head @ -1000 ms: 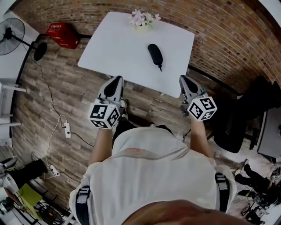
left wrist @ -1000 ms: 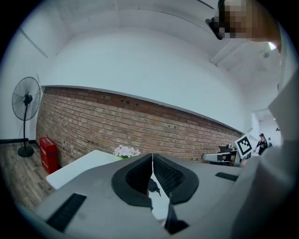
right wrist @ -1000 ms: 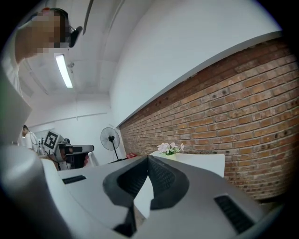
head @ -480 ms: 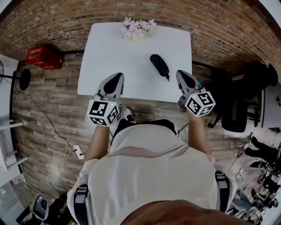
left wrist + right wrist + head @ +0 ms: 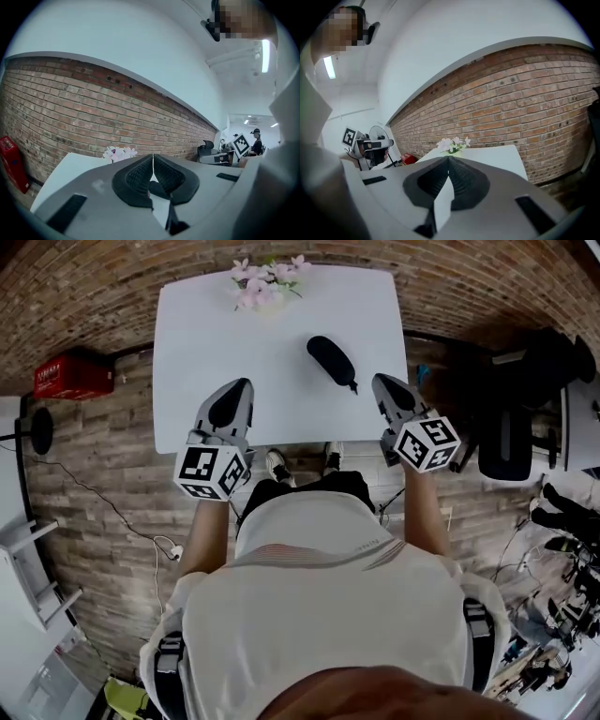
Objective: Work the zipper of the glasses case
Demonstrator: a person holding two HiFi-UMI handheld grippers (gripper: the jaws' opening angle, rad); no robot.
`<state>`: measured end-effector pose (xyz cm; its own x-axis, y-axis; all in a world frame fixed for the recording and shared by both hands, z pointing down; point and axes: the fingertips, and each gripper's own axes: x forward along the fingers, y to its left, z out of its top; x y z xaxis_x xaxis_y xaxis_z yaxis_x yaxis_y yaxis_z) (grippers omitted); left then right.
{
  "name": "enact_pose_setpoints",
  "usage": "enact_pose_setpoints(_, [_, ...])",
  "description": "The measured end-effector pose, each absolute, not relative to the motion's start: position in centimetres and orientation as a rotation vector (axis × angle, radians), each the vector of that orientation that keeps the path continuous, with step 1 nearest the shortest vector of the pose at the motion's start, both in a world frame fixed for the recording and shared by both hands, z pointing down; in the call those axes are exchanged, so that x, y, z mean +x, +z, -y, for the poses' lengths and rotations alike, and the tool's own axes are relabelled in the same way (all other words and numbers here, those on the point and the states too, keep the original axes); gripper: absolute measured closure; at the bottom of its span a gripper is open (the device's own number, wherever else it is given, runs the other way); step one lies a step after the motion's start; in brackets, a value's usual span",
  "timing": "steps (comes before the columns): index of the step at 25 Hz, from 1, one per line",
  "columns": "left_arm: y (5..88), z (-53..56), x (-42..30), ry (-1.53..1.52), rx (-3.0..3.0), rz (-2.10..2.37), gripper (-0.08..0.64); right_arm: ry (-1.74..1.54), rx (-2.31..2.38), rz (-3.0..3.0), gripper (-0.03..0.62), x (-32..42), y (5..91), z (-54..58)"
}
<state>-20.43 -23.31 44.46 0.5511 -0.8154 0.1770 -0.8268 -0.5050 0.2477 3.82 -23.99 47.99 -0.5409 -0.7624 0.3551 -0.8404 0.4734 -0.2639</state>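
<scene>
Black oblong glasses case (image 5: pixel 330 360) is laid centre-right on white rectangular table (image 5: pixel 206 343), apart from both grippers. Left gripper (image 5: pixel 237 388) & right gripper (image 5: pixel 382 385) are held over near edge, jaws closed, nothing gripped.

We see bare worktop (image 5: pixel 202 343) on both sides of the glasses case (image 5: pixel 328 358); only the flowers (image 5: pixel 262 282) stand at the far edge.

Black glasses case (image 5: pixel 332 360), white table (image 5: pixel 197 343), pink-white flowers (image 5: pixel 260 279), red-brown brick wall (image 5: pixel 70 112)
</scene>
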Motion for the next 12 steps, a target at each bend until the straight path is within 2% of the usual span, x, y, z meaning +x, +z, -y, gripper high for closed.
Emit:
enact_pose_setpoints(5, [45.8, 24.5, -17.9, 0.085, 2.450, 1.349, 0.540, 0.685, 1.378, 2.460, 0.540, 6.3, 51.0, 25.9])
enact_pose_setpoints(6, [46.1, 24.6, -17.6, 0.090, 2.437, 1.350, 0.540, 0.698, 1.351, 2.447, 0.504, 6.4, 51.8, 26.3])
enact_pose_setpoints(7, [46.5, 24.5, -17.2, 0.099, 2.425, 1.351, 0.540, 0.714, 1.321, 2.437, 0.433, 6.5, 52.6, 26.6])
enact_pose_setpoints(9, [47.2, 24.5, -16.7, 0.122, 2.404, 1.353, 0.540, 0.760, 1.271, 2.418, 0.416, 6.5, 54.2, 27.4])
enact_pose_setpoints(12, [48.0, 24.3, -16.2, 0.144, 2.373, 1.355, 0.540, 0.825, 1.199, 2.368, 0.336, 6.3, 57.4, 28.4])
